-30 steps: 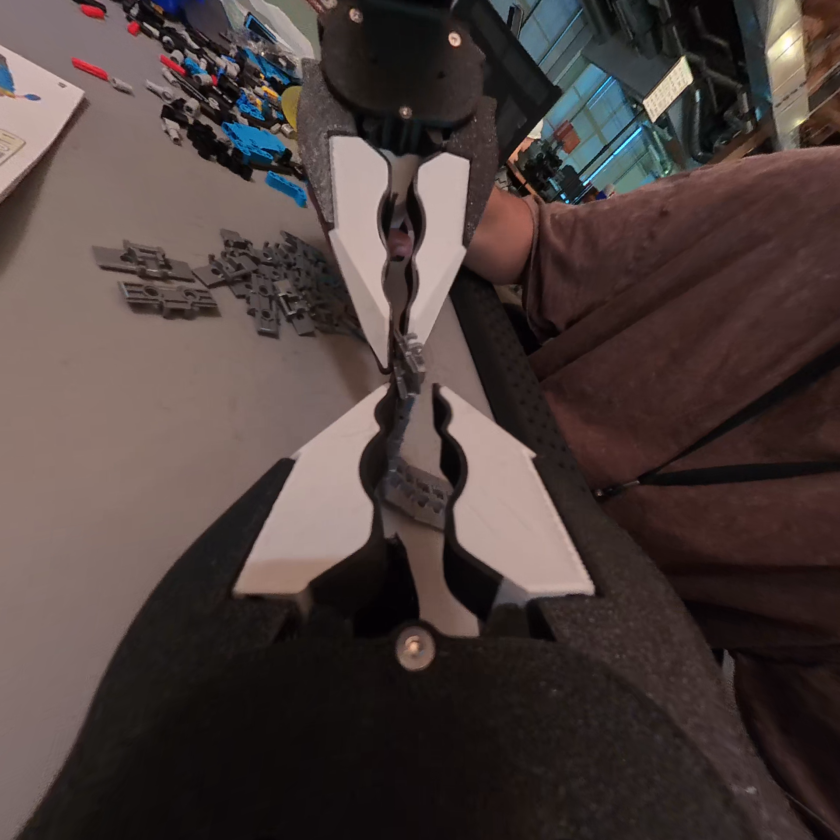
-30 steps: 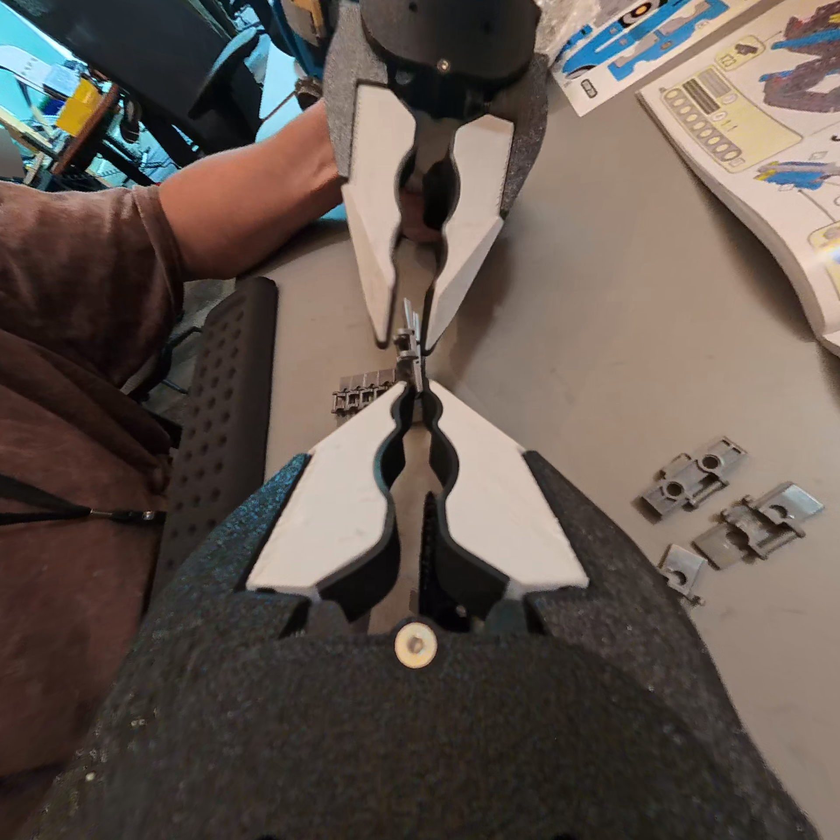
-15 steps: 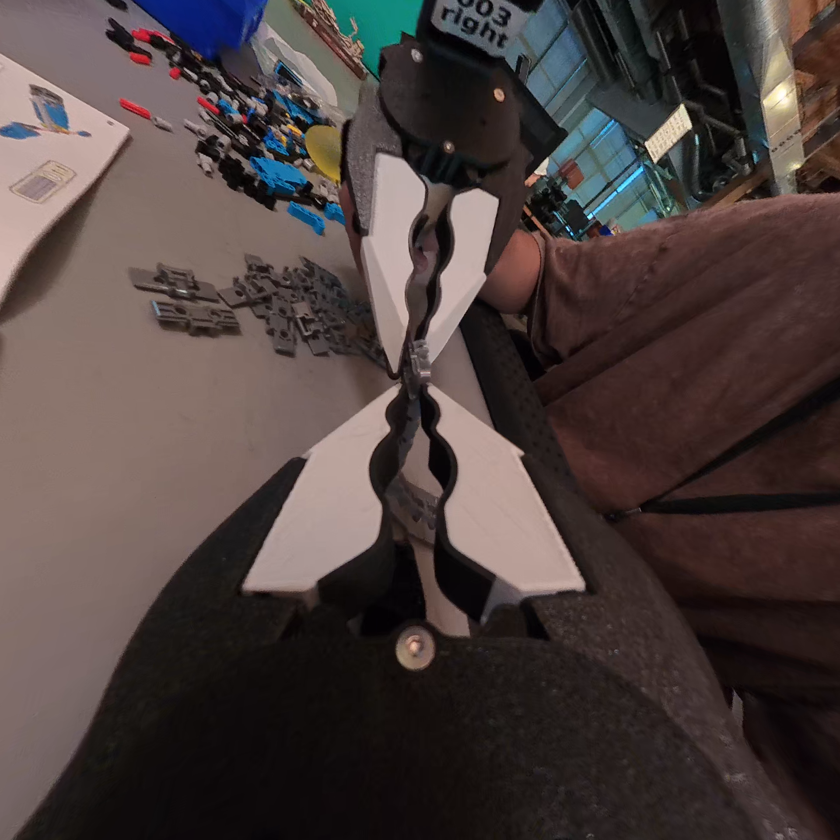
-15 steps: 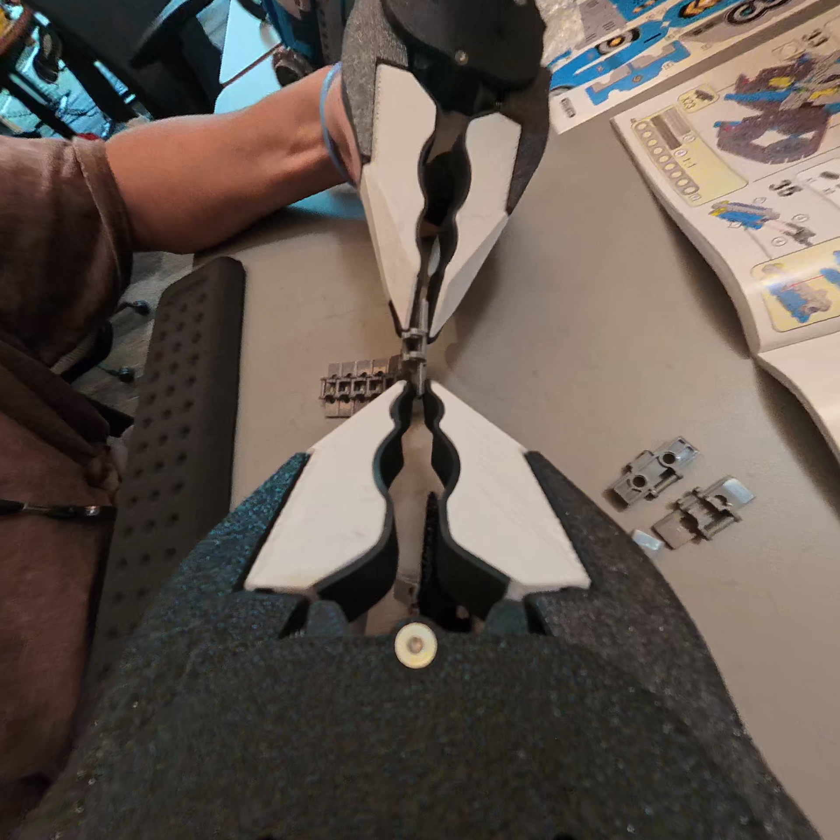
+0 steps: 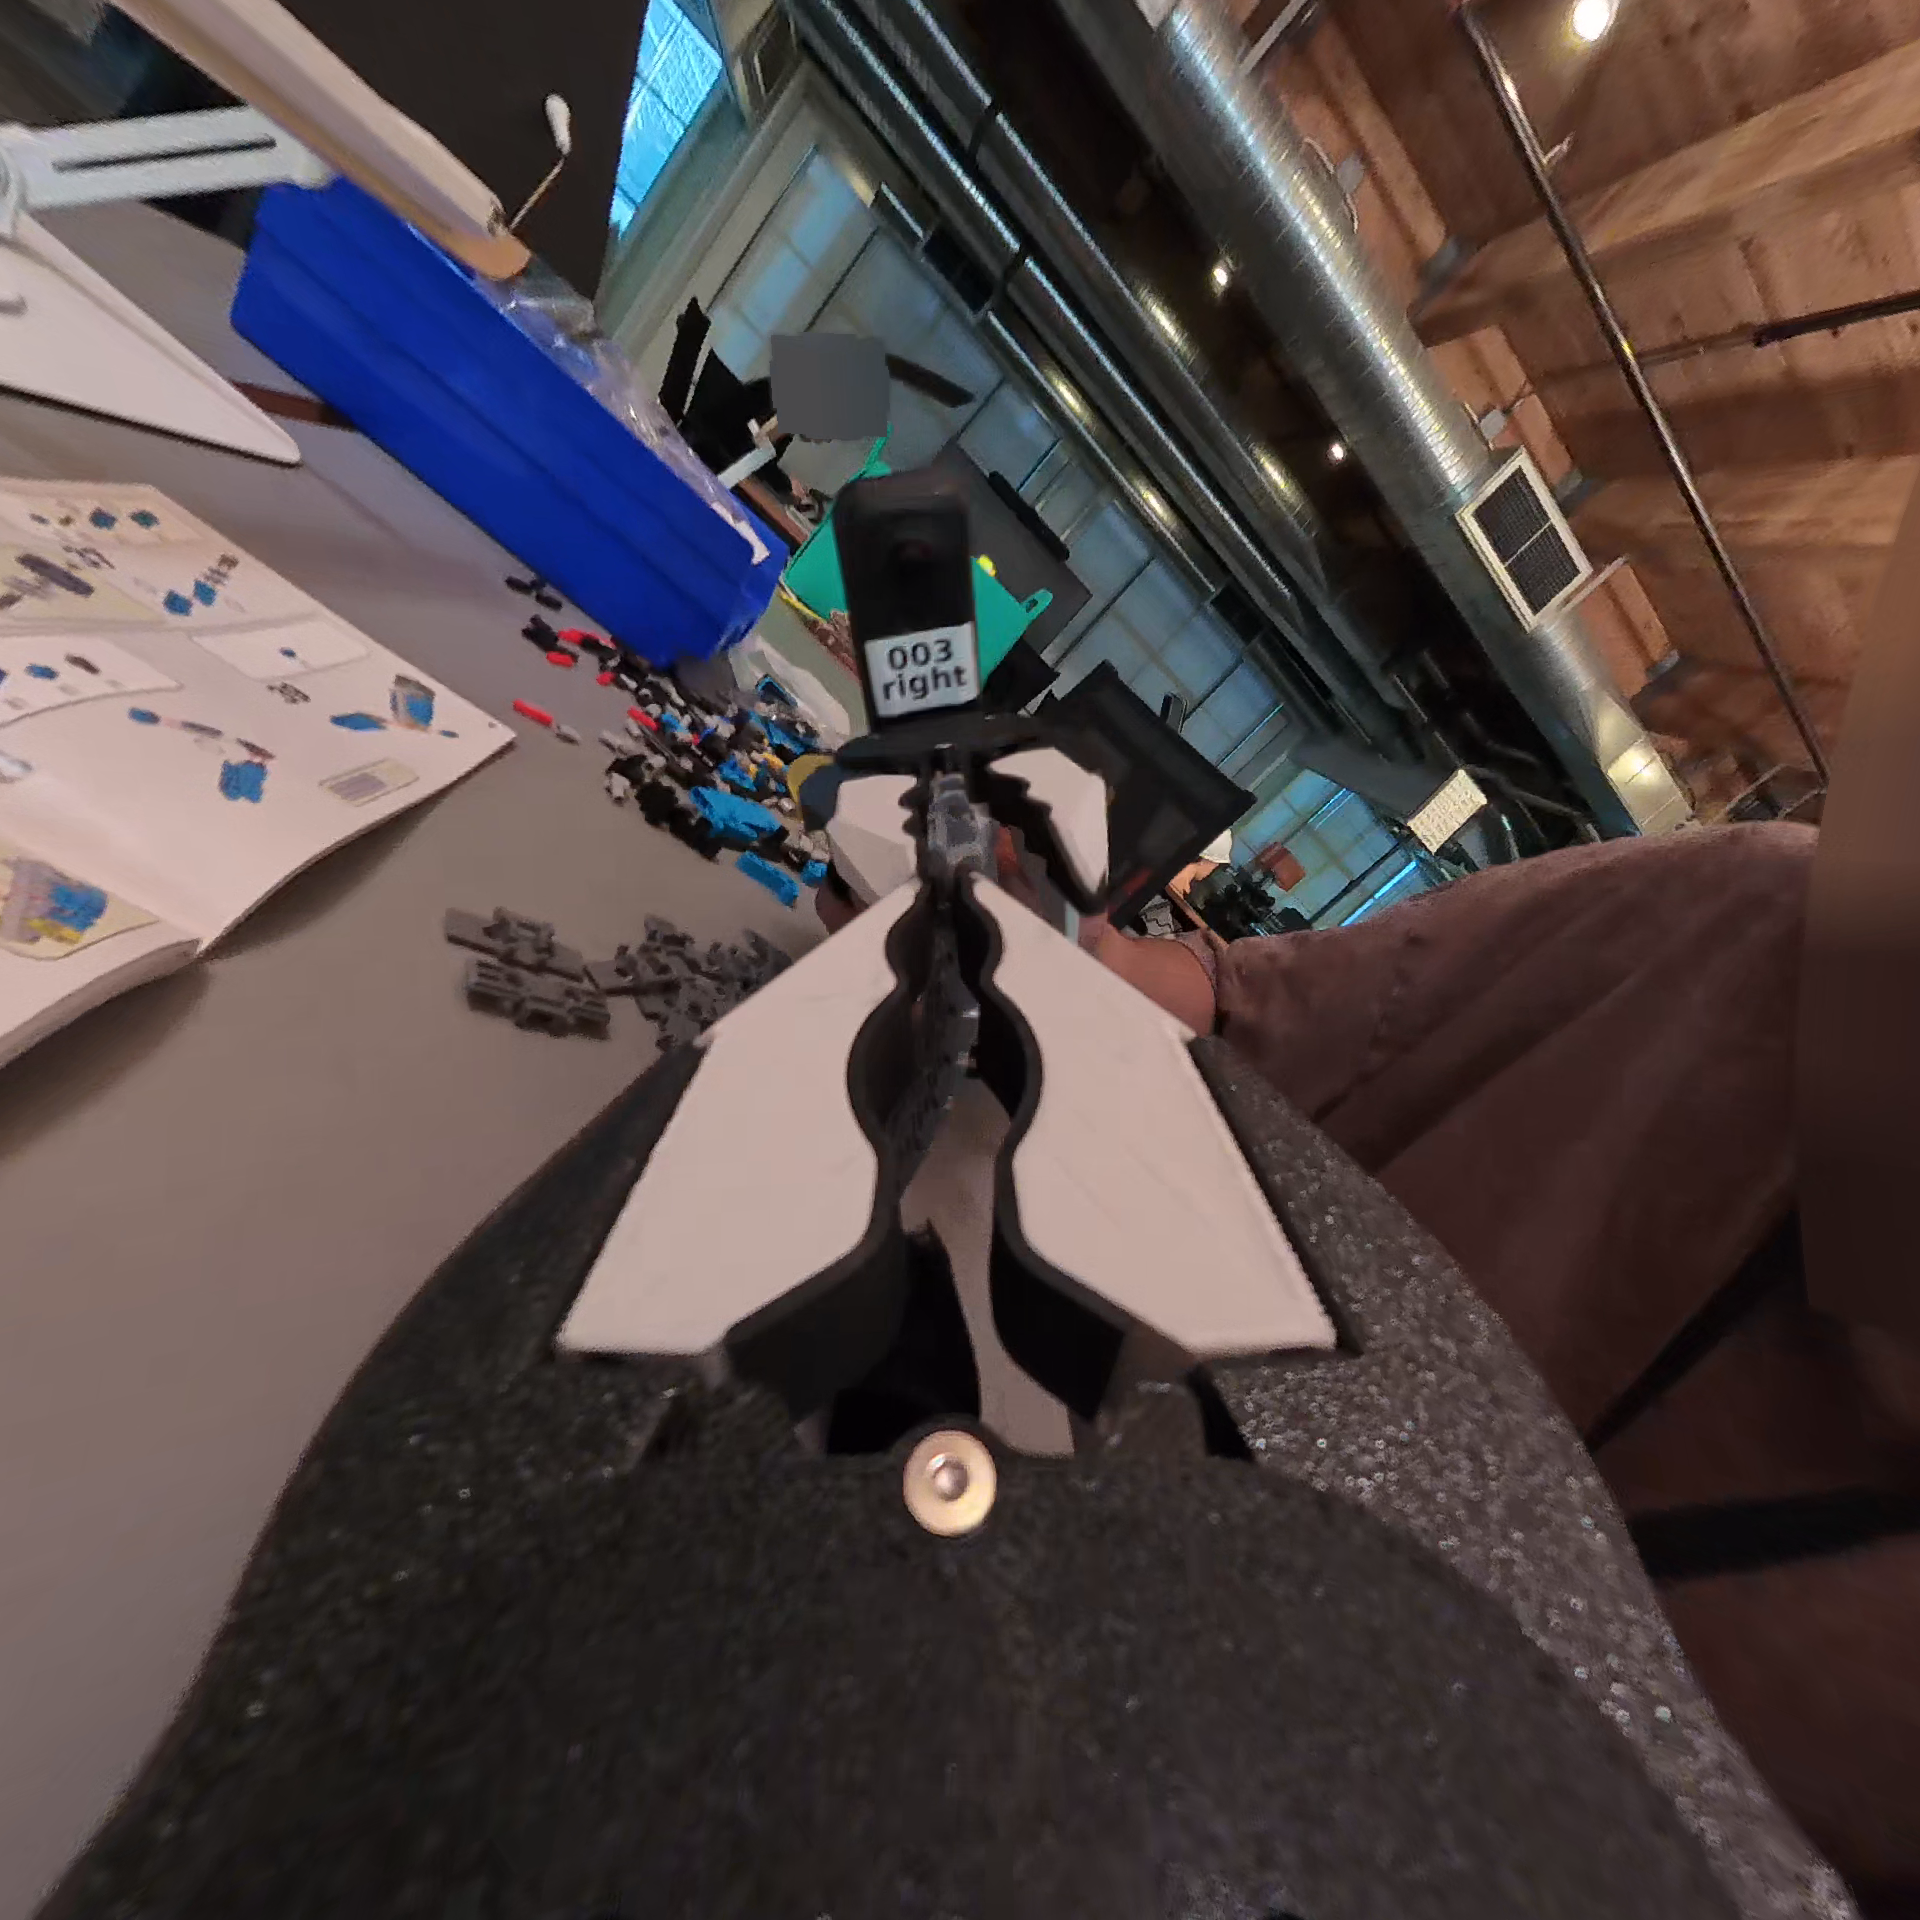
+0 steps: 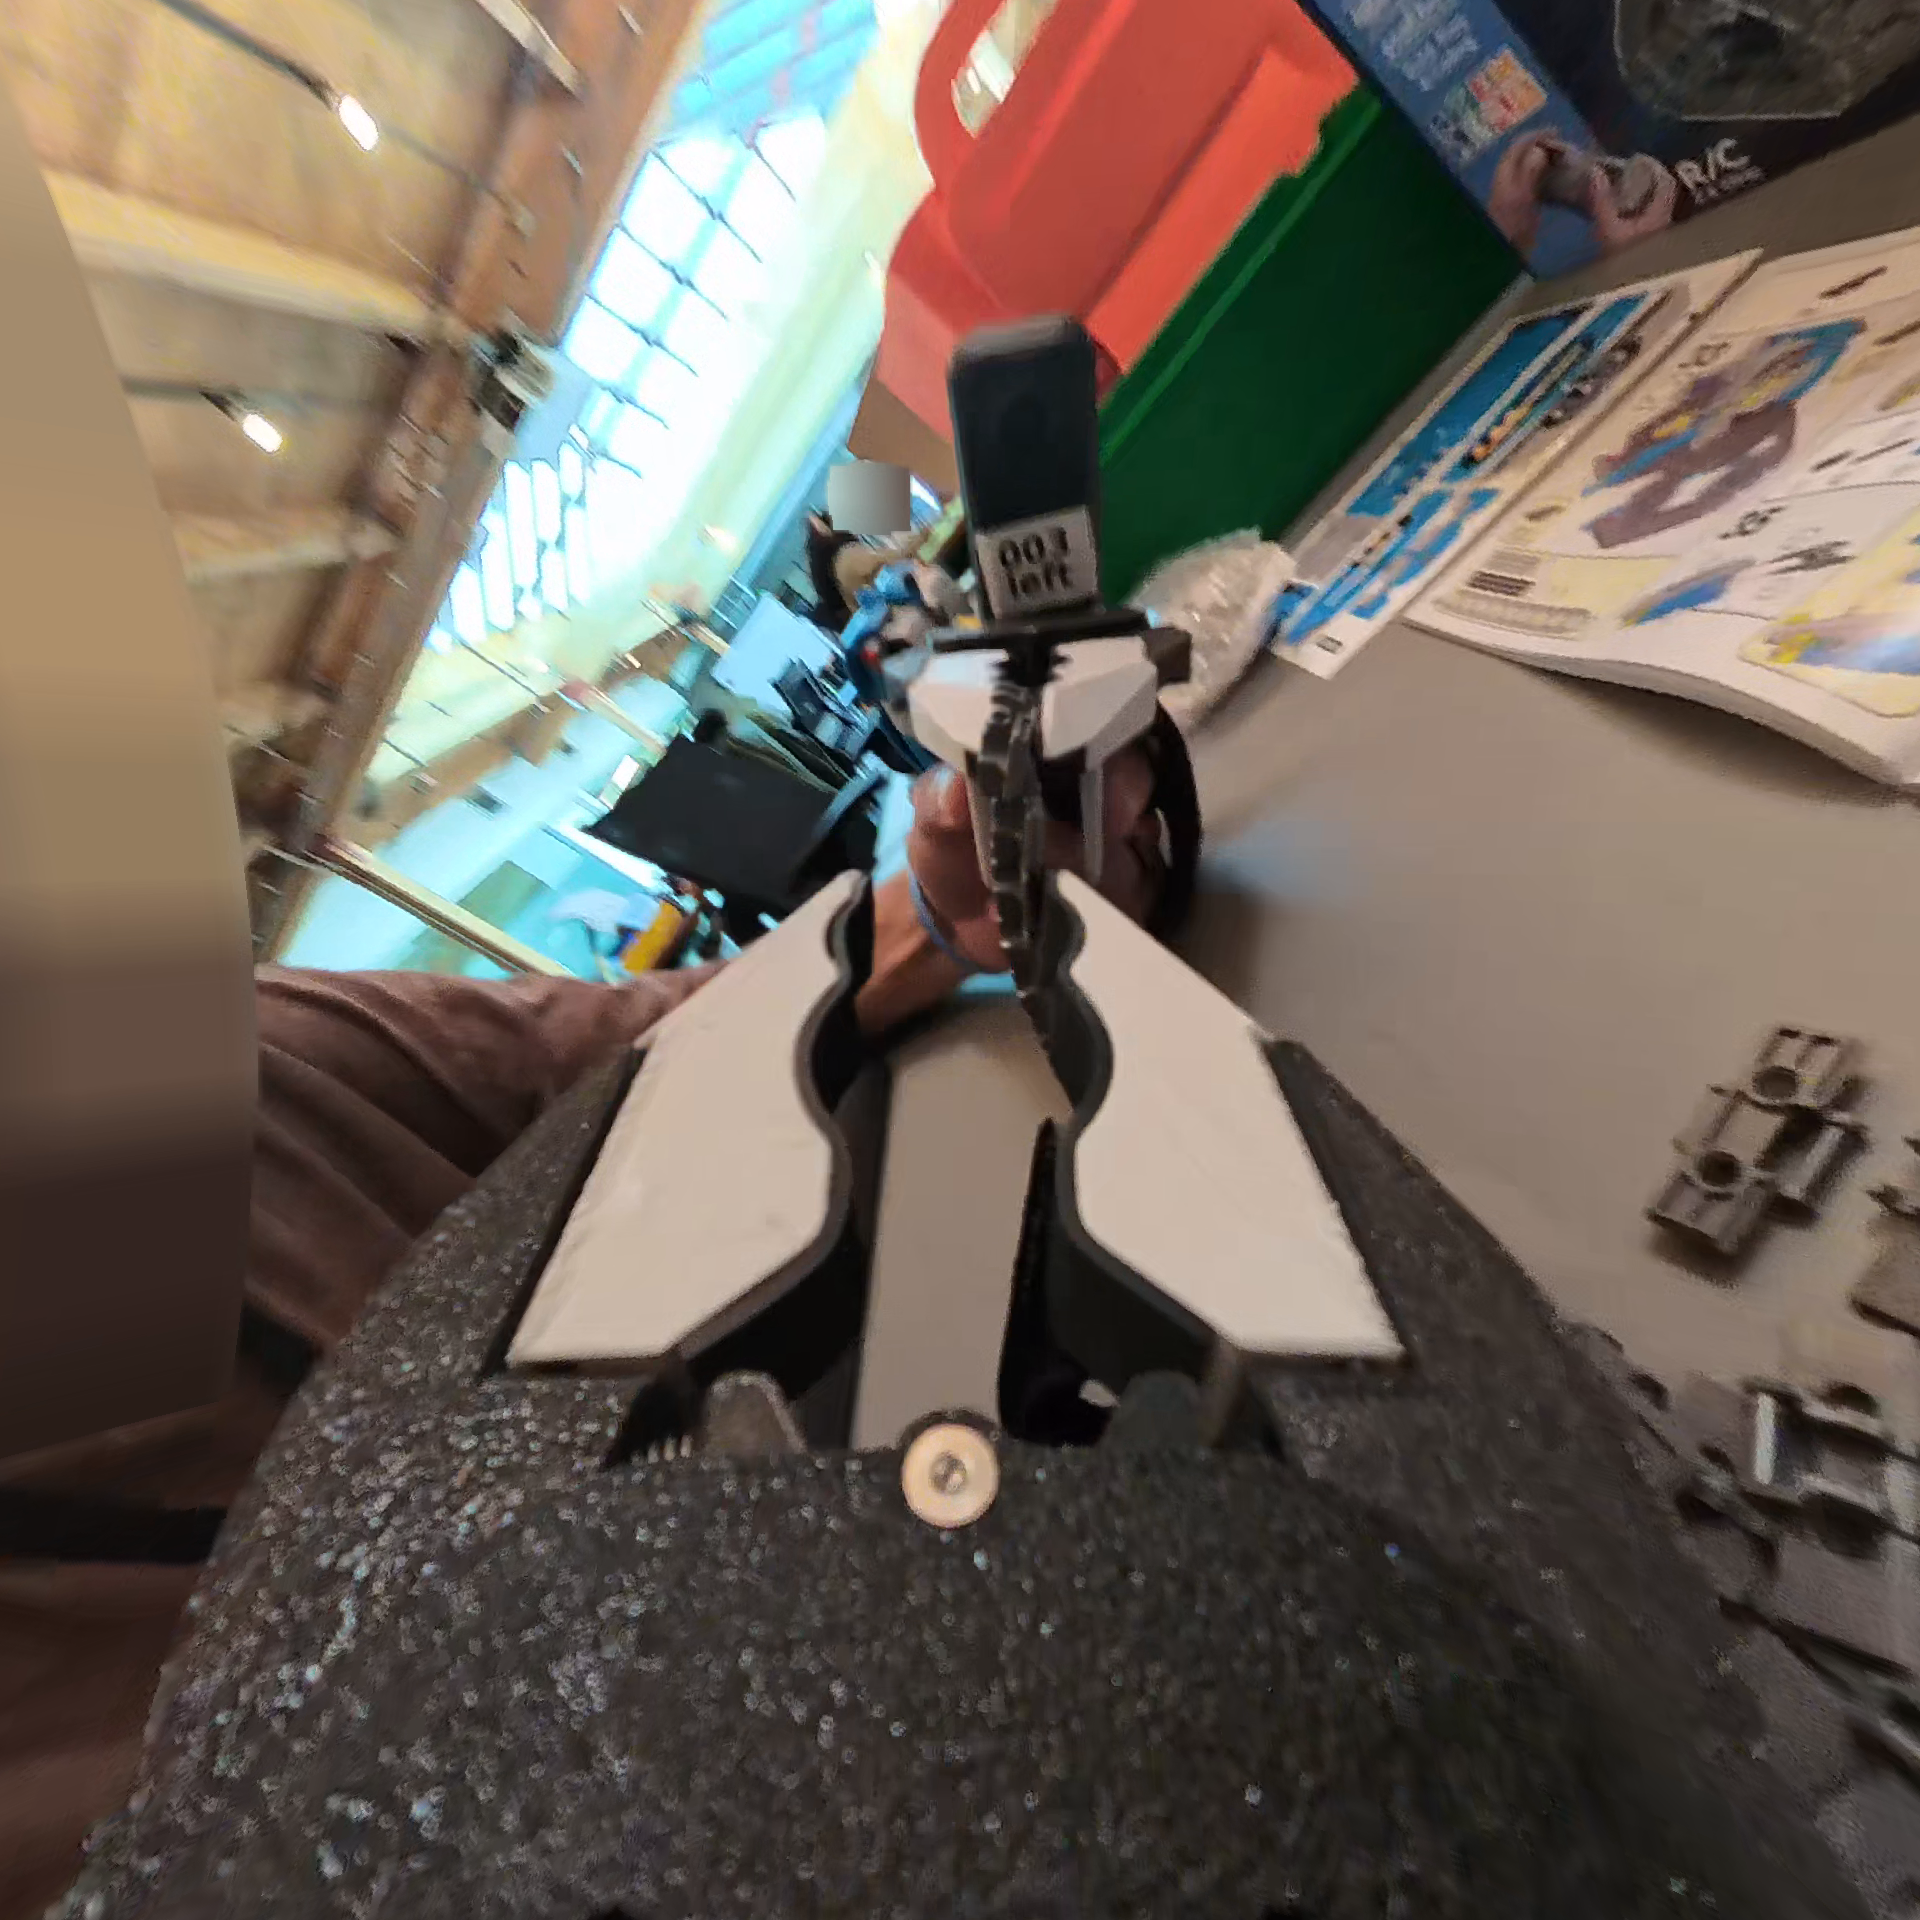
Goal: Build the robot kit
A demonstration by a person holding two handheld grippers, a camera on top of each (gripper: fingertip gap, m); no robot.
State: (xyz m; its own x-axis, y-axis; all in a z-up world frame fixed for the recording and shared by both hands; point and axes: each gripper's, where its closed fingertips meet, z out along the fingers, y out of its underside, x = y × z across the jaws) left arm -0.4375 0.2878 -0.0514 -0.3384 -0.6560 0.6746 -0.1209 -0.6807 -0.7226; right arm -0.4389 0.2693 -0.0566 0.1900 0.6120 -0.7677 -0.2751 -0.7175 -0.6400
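- A grey table carries everything, its surface matte and plain.
- An open instruction booklet lies flat on it; this serves as the landmark.
- Just beside the booklet's near corner sits a cluster of dark grey track links.
- Beyond that corner, farther along the table, lies a scatter of small blue, black and red parts.
- Behind the booklet stands a blue bin.
- In the right wrist view, loose grey links lie well apart from the booklet, and a printed sheet lies just beside it.
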